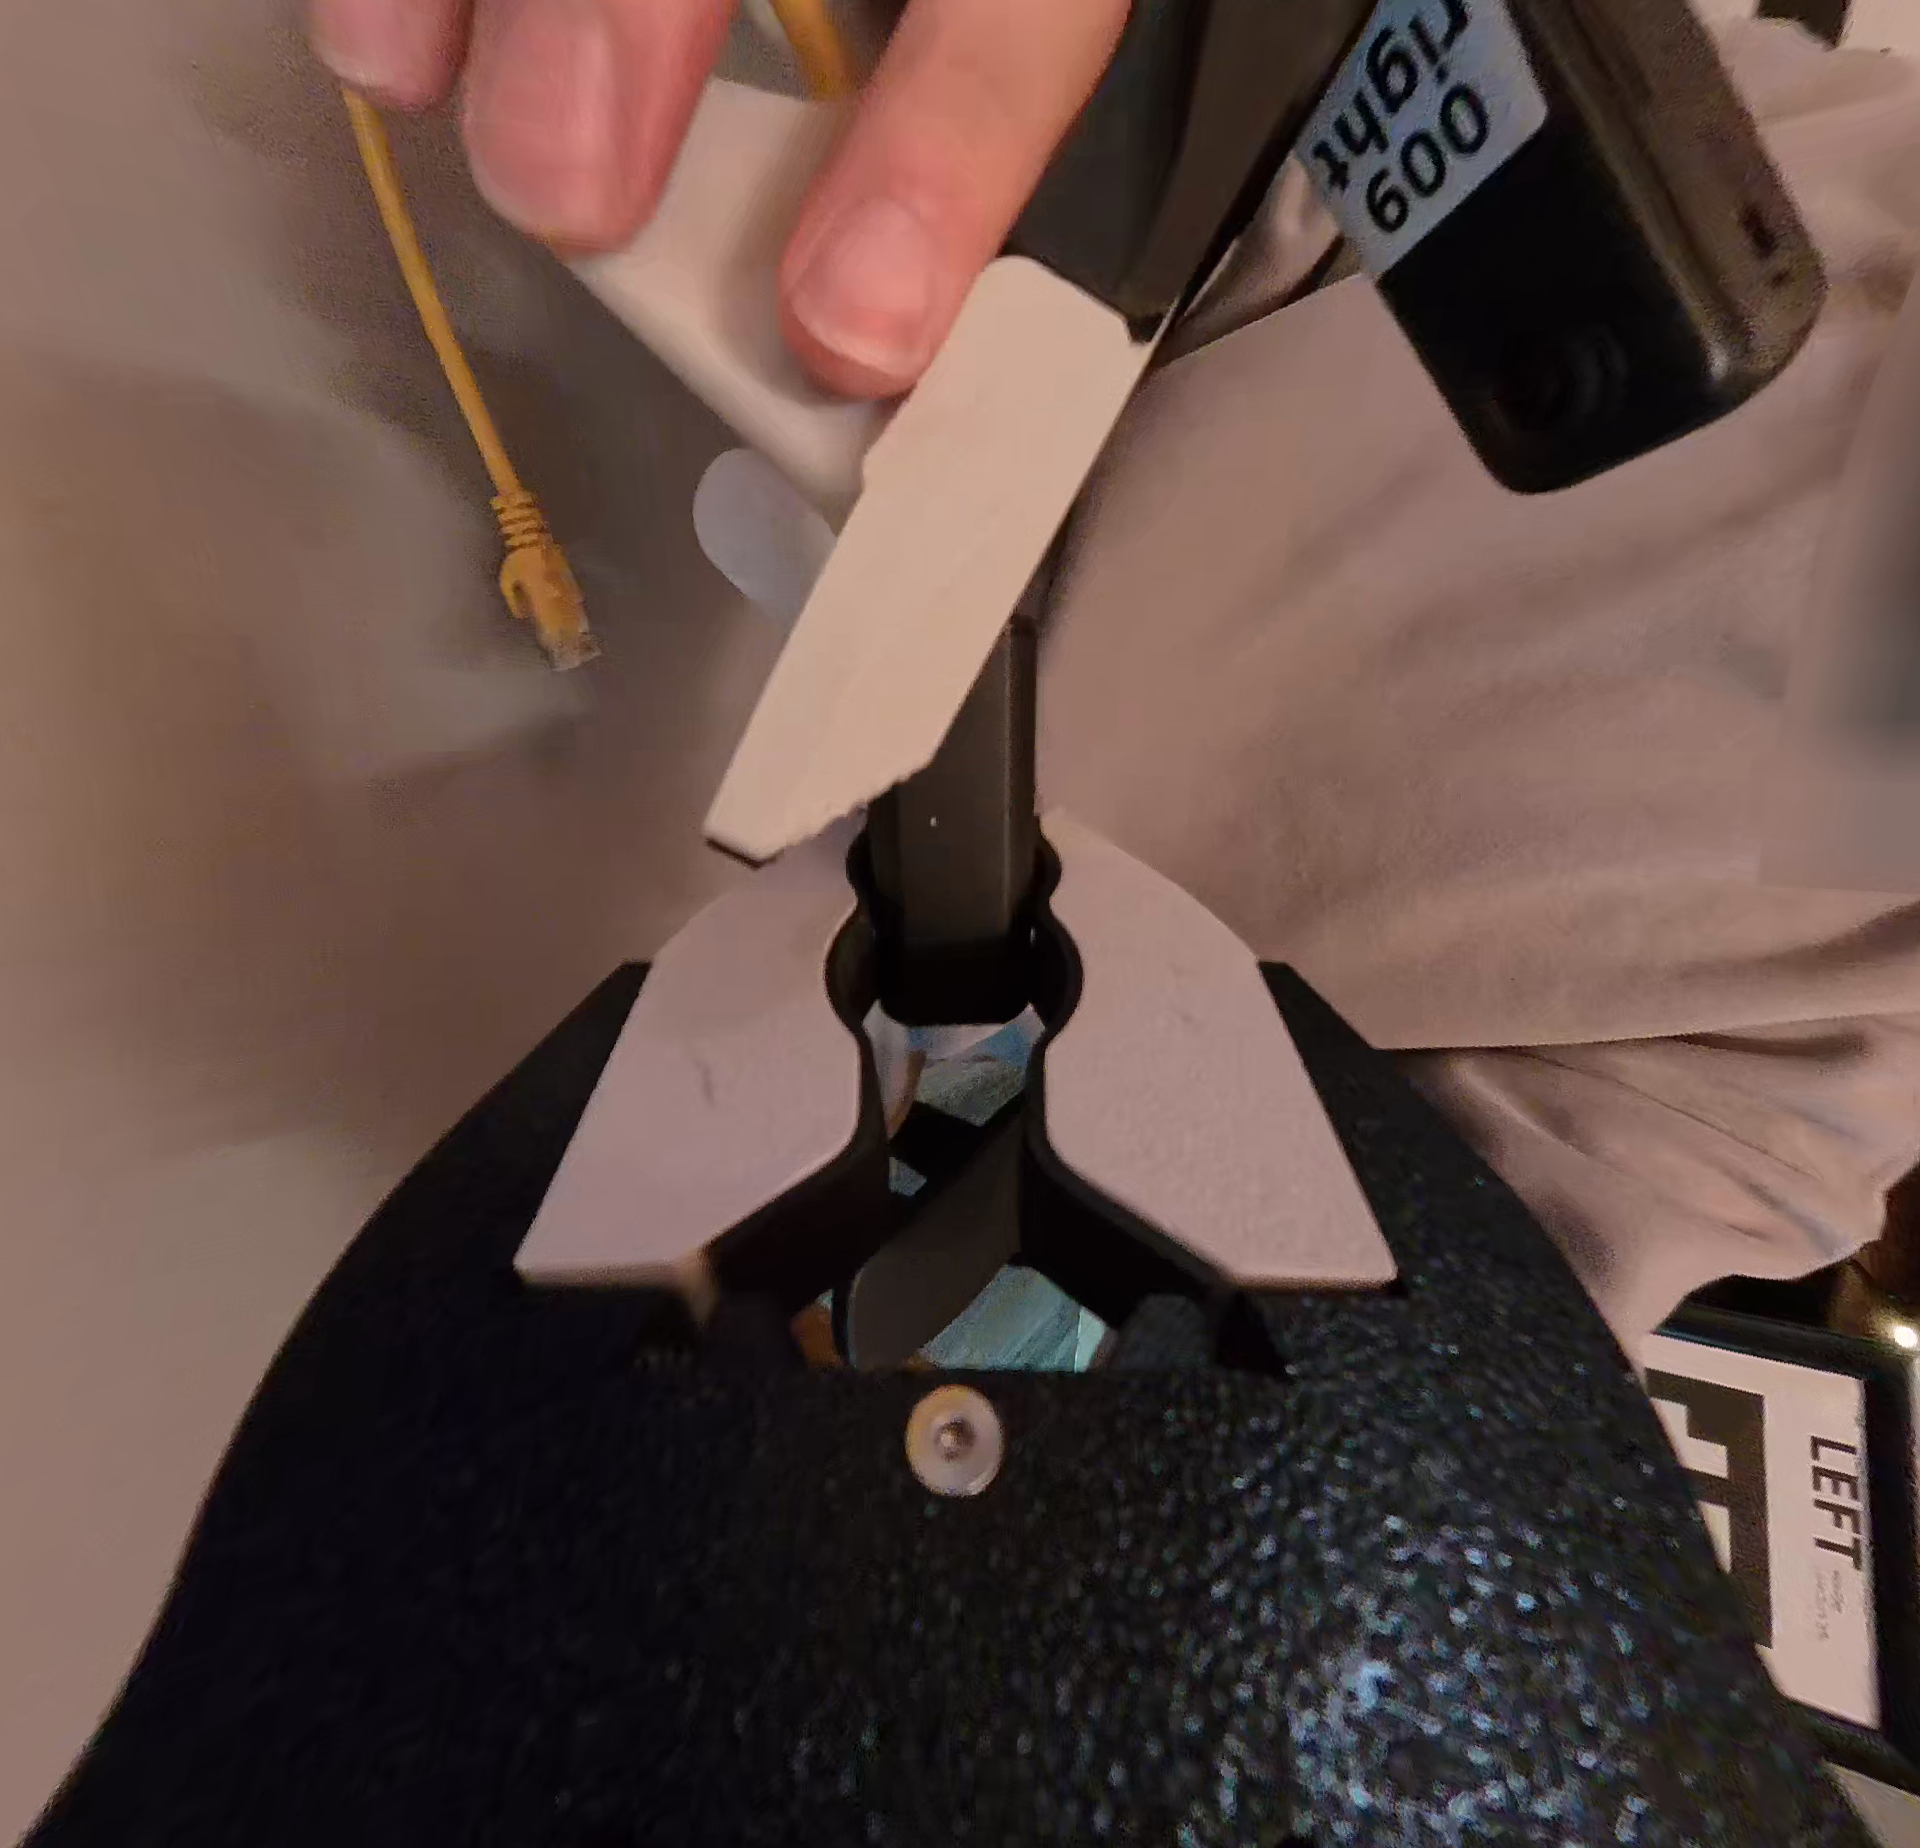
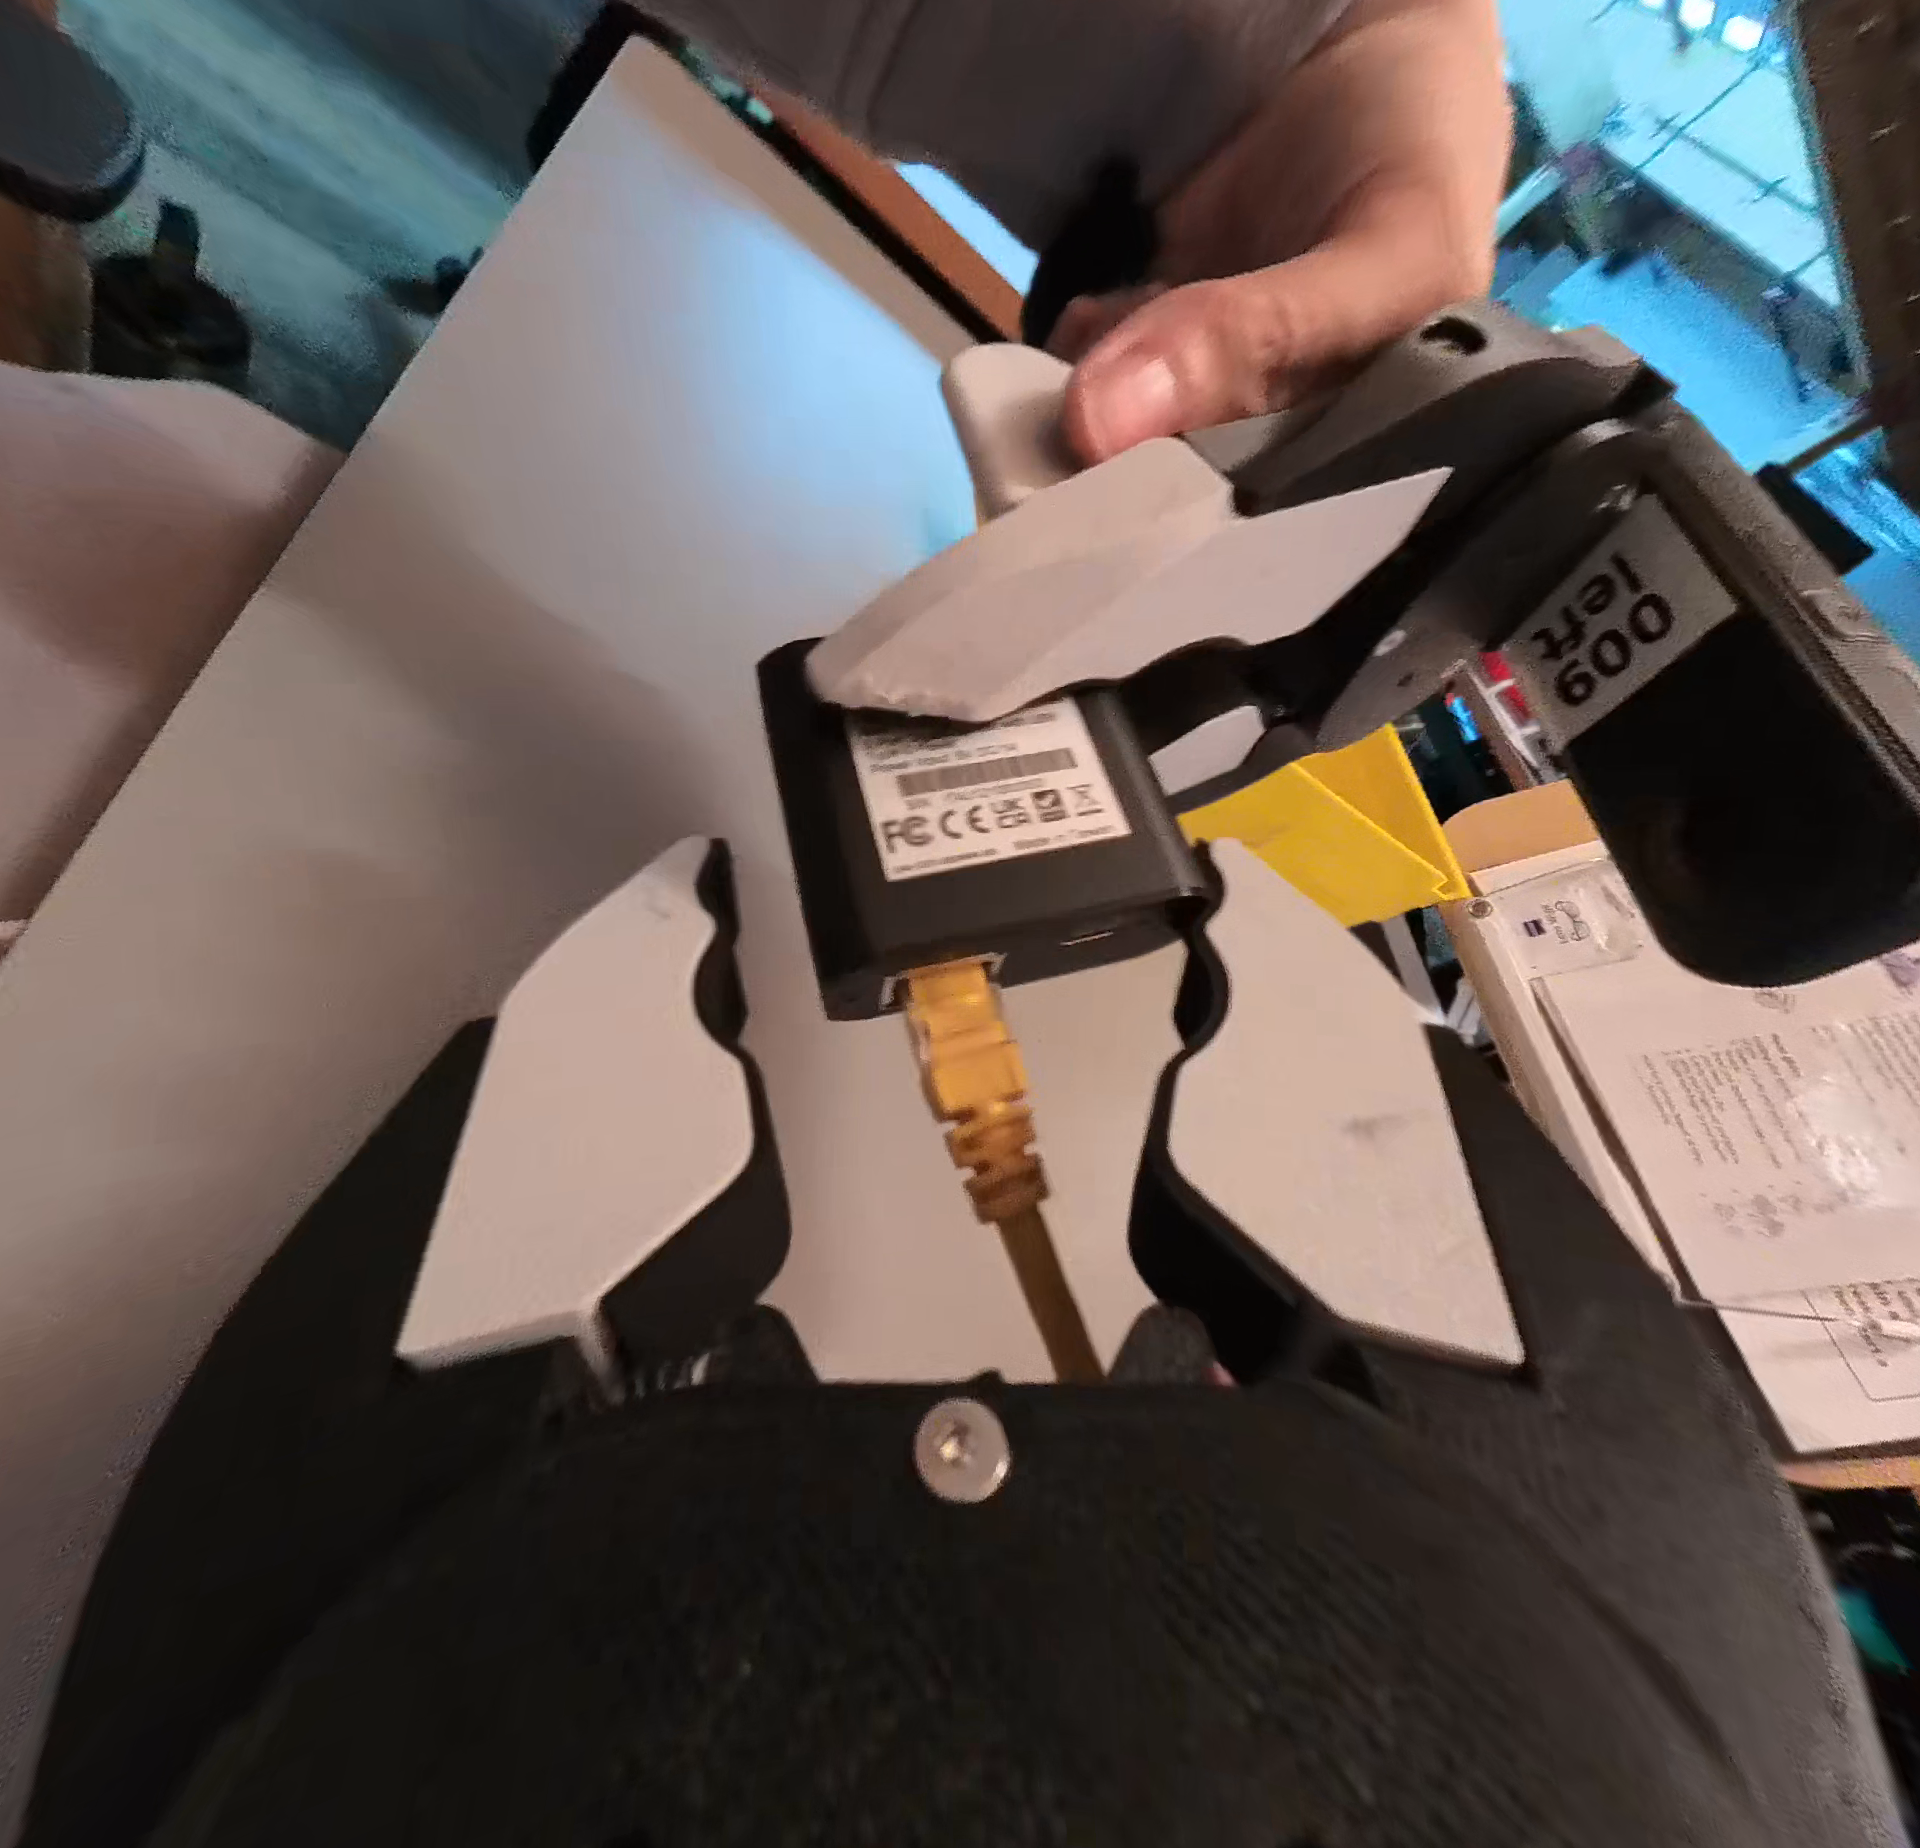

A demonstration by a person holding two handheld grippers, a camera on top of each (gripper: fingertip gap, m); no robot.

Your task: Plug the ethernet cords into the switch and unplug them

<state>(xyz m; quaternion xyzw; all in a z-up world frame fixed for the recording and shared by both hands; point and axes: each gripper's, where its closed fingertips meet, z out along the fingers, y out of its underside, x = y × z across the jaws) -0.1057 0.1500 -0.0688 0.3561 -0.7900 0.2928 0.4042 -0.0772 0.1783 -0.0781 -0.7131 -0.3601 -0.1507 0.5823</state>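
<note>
The black switch (image 2: 997, 925), label side up, is held in the air above the white table (image 2: 468, 603). My left gripper (image 2: 883, 697) is shut on its far end; in the left wrist view the left gripper (image 1: 951, 905) clamps the switch (image 1: 951, 759) seen edge-on. A yellow ethernet plug (image 2: 971, 1060) sits in a port on the near end. My right gripper (image 2: 966, 873) is open, with the plug and its cord between the spread fingers, untouched. Another yellow plug end (image 1: 540, 593) hangs free at the left. One right gripper finger (image 1: 914, 572) crosses above the switch.
A yellow plastic piece (image 2: 1340, 832) and a box with printed papers (image 2: 1766, 1123) lie to the right of the table. A person's hand (image 2: 1299, 271) holds the left gripper, and grey clothing (image 1: 1455, 759) fills the right of the left wrist view. My left and right fingertips are right by each other.
</note>
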